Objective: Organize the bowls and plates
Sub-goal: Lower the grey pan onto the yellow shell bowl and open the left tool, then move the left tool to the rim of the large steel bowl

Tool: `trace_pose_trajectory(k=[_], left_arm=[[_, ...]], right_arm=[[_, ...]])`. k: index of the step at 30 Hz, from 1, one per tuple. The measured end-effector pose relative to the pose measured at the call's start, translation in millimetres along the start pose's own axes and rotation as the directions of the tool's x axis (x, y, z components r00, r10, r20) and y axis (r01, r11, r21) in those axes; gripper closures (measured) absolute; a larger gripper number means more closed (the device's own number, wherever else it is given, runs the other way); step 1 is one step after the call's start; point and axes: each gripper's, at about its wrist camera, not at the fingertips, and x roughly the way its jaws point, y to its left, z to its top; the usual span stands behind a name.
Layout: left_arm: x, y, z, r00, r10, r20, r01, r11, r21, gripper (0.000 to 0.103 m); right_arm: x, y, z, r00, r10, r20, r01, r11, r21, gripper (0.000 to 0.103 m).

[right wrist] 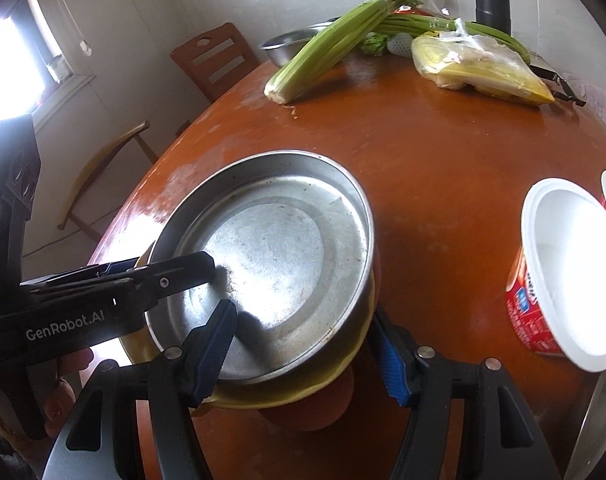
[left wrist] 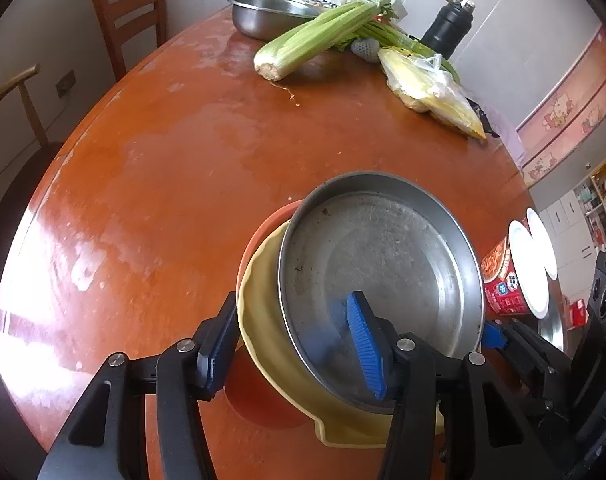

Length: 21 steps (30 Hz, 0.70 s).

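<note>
Stack of steel pan (left wrist: 379,280) in yellow dish (left wrist: 263,320), near table (left wrist: 183,160) edge; left tool (left wrist: 295,344) and right tool (right wrist: 307,352), both part-open, straddle opposite rims, neither pressing.

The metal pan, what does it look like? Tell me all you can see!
The metal pan is round, shallow and silvery grey, with a dull, scratched, speckled flat bottom and a low rim. It is empty and sits tilted on a yellow dish, which rests on an orange bowl on the table. One finger of the left gripper reaches inside over its rim, the other stays outside the yellow dish. The right gripper straddles its near rim too.
</note>
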Motion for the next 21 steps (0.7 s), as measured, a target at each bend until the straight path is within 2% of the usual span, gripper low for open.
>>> trace_pose_trajectory(k=[5, 11, 18, 21], left_arm=[[1, 2, 1, 1.000, -0.008, 0.011, 0.008, 1.000, -0.006, 0.047], [-8, 10, 3, 0.998, 0.028, 0.057, -0.027, 0.999, -0.019, 0.048], [-33, 19, -2, 0.986, 0.100, 0.137, -0.093, 0.994, -0.056, 0.047], [-44, 17, -5, 0.981, 0.103, 0.166, -0.092, 0.993, -0.071, 0.047]], right_arm=[[0, -6, 1, 1.000, 0.015, 0.013, -0.015, 1.000, 0.016, 0.037], [-8, -14, 0, 0.998, -0.019, 0.052, 0.016, 0.999, 0.043, 0.037], [-22, -15, 0, 0.992, -0.053, 0.113, 0.049, 0.998, 0.044, 0.037], [-30, -11, -1, 0.988, -0.055, 0.147, 0.052, 0.998, 0.023, 0.037]])
